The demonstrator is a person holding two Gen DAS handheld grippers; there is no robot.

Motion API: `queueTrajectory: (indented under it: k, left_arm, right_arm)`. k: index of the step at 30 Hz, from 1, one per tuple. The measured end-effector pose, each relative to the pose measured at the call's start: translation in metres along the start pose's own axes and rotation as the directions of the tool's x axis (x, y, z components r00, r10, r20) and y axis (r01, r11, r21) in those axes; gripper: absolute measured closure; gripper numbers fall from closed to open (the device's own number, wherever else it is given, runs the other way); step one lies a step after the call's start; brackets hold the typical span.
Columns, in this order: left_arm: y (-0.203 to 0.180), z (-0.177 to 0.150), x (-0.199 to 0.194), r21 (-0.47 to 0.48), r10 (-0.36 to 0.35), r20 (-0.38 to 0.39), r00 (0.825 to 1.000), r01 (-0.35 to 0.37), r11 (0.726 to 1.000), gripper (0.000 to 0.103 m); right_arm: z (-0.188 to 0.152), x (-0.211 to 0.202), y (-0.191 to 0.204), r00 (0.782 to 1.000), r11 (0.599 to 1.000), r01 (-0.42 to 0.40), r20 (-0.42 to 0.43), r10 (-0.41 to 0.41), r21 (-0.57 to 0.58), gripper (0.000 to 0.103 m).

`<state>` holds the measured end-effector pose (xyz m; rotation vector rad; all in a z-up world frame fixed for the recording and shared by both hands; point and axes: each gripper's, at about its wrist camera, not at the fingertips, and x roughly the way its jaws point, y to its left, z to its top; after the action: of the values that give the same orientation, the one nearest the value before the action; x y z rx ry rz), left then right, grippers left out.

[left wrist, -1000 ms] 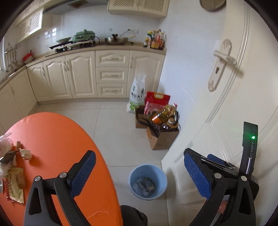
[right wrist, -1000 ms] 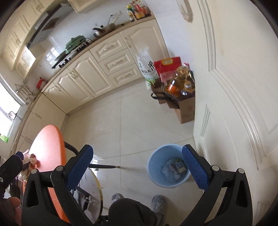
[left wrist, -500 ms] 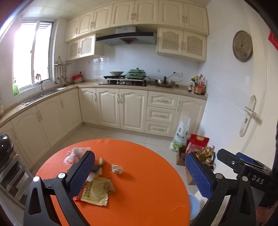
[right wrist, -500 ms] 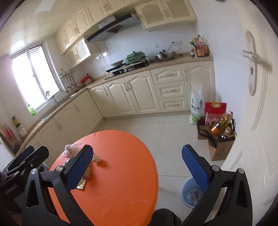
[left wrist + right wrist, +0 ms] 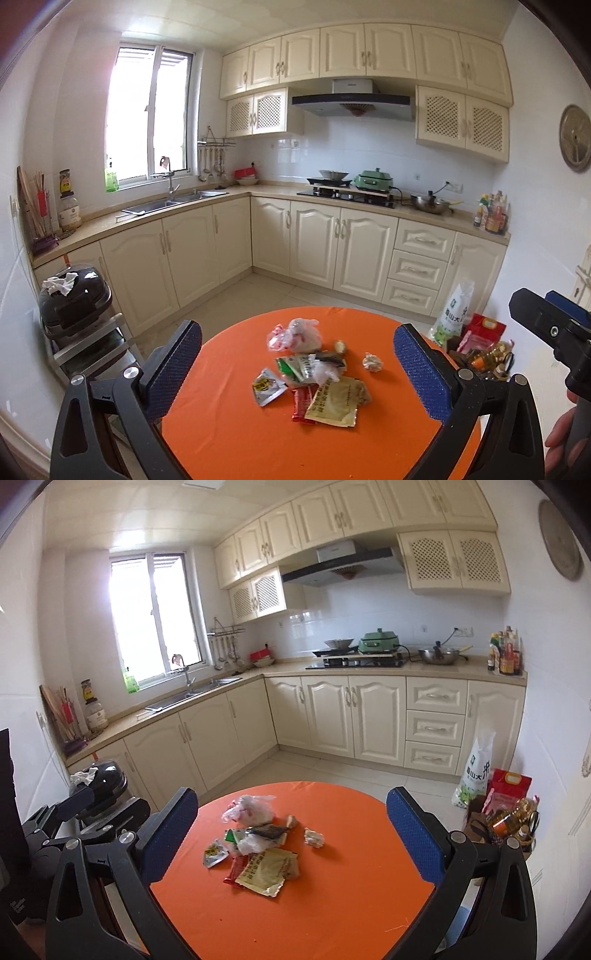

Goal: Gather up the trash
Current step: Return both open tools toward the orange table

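Observation:
A pile of trash lies on the round orange table point(image 5: 229, 435): a knotted clear plastic bag point(image 5: 301, 334), a beige packet point(image 5: 338, 400), a yellow and silver sachet point(image 5: 266, 386), a crumpled paper ball point(image 5: 372, 361) and several other wrappers. My left gripper point(image 5: 297, 332) hangs open above the table's near side, short of the pile. My right gripper point(image 5: 291, 794) is open too, with the same bag point(image 5: 249, 808), packet point(image 5: 267, 871) and paper ball point(image 5: 314, 837) seen between its fingers. Neither gripper touches anything. A sliver of the blue bin point(image 5: 460, 921) peeks out behind the right finger.
A cardboard box of oil bottles point(image 5: 509, 821), a red bag point(image 5: 508, 782) and a white rice sack point(image 5: 476, 771) stand on the floor at the right by the door. A black appliance on a rack point(image 5: 74, 299) stands left of the table. Cream cabinets line the far walls.
Both cameras swung up and left, away from the blue bin on the floor, and now face the table with the trash pile centred. Both grippers stayed open.

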<state>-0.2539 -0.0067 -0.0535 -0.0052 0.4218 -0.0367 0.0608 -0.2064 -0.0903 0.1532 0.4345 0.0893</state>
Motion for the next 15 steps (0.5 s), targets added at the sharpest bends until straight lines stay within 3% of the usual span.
queueTrajectory:
  k: [4,8,15]
  left_arm:
    - [0.017,-0.008,-0.028,-0.021,0.033,0.020,0.999,-0.033,0.999,0.001]
    - [0.042,-0.010,-0.030,-0.055,0.059,0.010,0.998,-0.058,0.997,0.001]
    - [0.050,-0.029,-0.007,-0.094,0.056,-0.101,0.993,-0.066,0.993,0.001]
  right_arm:
    - [0.002,0.000,0.029,0.999,0.998,-0.032,0.012,0.032,-0.054,0.000]
    - [0.000,0.008,0.042,1.000,0.996,-0.023,0.002,0.023,-0.086,0.000]
    - [-0.022,0.053,0.017,0.988,0.994,0.050,-0.138,-0.063,-0.096,0.000]
